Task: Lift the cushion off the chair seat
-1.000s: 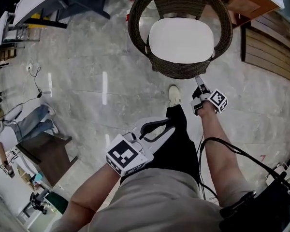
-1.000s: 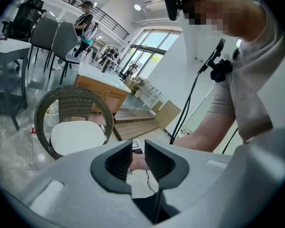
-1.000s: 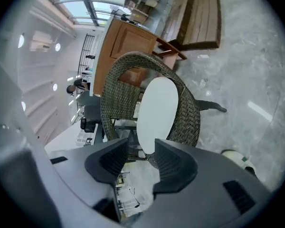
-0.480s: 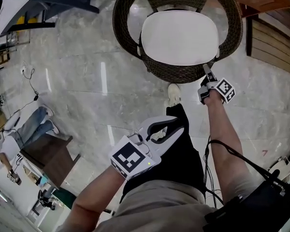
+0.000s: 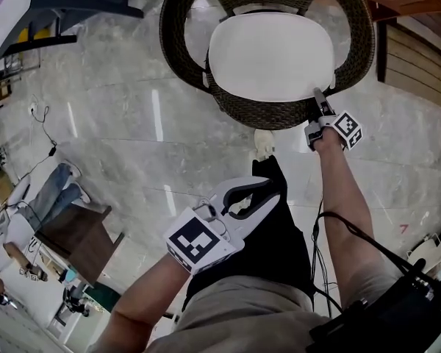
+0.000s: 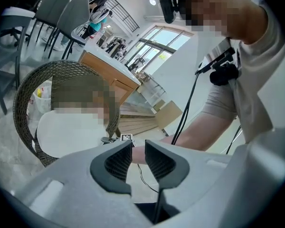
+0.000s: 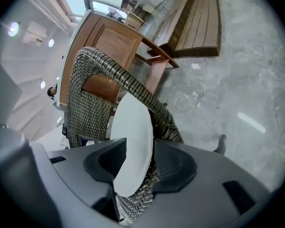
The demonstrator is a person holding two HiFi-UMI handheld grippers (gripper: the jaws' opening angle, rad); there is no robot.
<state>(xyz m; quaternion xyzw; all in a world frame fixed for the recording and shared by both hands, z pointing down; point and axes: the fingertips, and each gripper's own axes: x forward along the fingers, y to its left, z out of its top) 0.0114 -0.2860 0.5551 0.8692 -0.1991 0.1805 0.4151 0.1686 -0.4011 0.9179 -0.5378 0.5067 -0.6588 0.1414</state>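
White cushion (image 7: 132, 122) edge btwn right gripper (image 7: 137, 151) jaws, just been opening, shows only in its view; left gripper (image 6: 138, 151) ajar, empty.

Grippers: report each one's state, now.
Left gripper: jaws slightly apart, empty.
Right gripper: jaws just opening wide, astride the cushion, not gripping it.
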